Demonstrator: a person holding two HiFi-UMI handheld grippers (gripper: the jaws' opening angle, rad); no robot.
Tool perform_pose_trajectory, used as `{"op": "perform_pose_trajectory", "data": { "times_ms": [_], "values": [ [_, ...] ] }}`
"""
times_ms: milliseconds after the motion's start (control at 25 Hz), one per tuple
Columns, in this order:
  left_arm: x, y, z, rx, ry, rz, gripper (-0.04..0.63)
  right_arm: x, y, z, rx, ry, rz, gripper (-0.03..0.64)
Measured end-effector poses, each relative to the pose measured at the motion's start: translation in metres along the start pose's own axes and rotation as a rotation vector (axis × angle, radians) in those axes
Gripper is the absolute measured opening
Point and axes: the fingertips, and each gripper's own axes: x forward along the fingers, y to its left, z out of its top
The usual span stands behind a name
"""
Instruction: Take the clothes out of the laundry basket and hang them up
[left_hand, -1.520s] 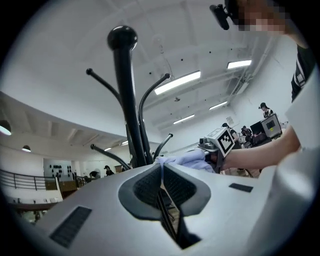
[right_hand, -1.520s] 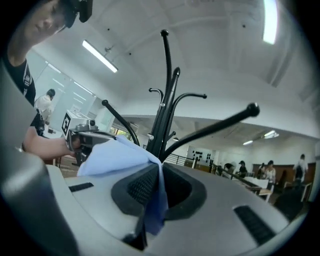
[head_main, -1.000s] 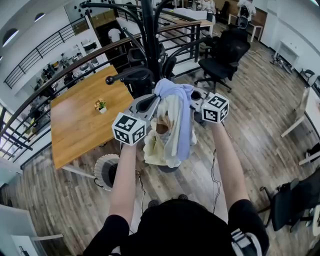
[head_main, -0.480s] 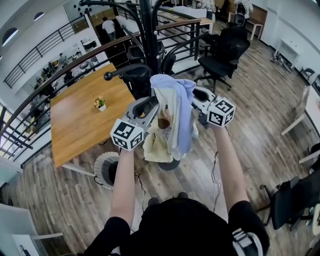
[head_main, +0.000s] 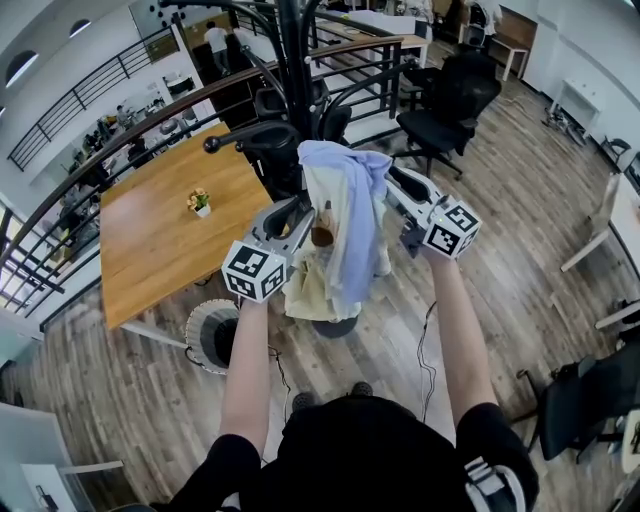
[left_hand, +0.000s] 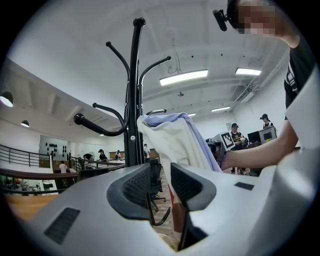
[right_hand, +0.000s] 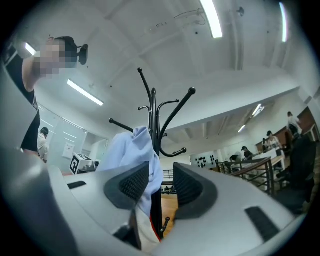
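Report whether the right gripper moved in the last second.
Yes: the right gripper drew rightward, away from the coat rack pole, jaws opening around the garment.

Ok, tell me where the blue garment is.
The blue garment hangs at the head view's centre, draped on the black coat rack, right of the wooden table.

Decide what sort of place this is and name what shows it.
Probably an open-plan office, perhaps on a raised level: black swivel chairs, a long wooden table, and a dark railing with more work areas and people beyond it.
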Motion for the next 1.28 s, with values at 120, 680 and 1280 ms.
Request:
{"op": "perform_pose_trajectory", "data": {
  "times_ms": [120,680,1280],
  "values": [
    [-0.001,-0.002,-0.002,0.001,0.004,0.006,0.124,-0.006,-0.003,0.001,-0.008,0.005,-0.008,0.160],
    [-0.018,-0.012,-0.035,-0.016,0.073,0.051,0.124,-0.044,-0.001,-0.053,-0.054,0.136,-0.072,0.103],
    [-0.056,-0.043,-0.100,-0.008,0.206,0.088,0.107,-0.088,0.041,-0.113,-0.195,0.301,-0.080,0.035]
  ]
}}
